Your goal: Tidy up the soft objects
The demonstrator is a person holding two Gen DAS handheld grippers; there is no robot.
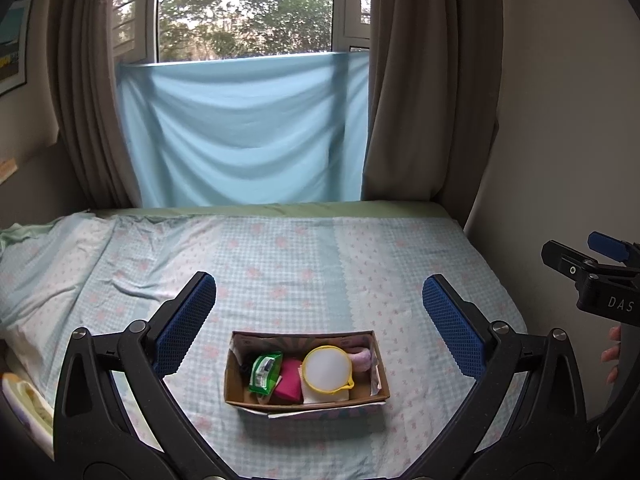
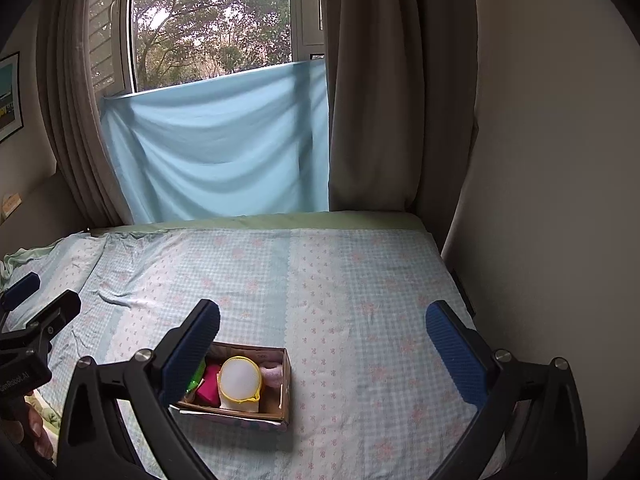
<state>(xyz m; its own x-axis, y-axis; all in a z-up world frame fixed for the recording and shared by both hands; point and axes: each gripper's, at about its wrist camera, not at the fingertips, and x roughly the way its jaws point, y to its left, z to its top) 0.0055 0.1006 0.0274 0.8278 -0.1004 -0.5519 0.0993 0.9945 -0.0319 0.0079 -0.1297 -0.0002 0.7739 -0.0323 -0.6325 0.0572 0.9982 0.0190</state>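
Note:
A small cardboard box [image 1: 236,376] sits on the bed, also seen in the right wrist view [image 2: 286,380]. It holds a round white pouch with a yellow rim [image 1: 327,369], a pink cloth [image 1: 289,380], a green packet [image 1: 264,372] and a pale purple soft item [image 1: 362,359]. My left gripper [image 1: 319,312] is open and empty, above and before the box. My right gripper [image 2: 322,332] is open and empty, to the right of the box; its left finger hides the box's left end. Each gripper shows at the other view's edge [image 1: 592,272] [image 2: 36,320].
The bed has a light blue checked sheet [image 1: 320,256] with a rumpled fold at the left. A window with a hung blue cloth [image 1: 244,132] and brown curtains [image 1: 412,80] stands behind the bed. A wall [image 2: 540,160] bounds the bed's right side.

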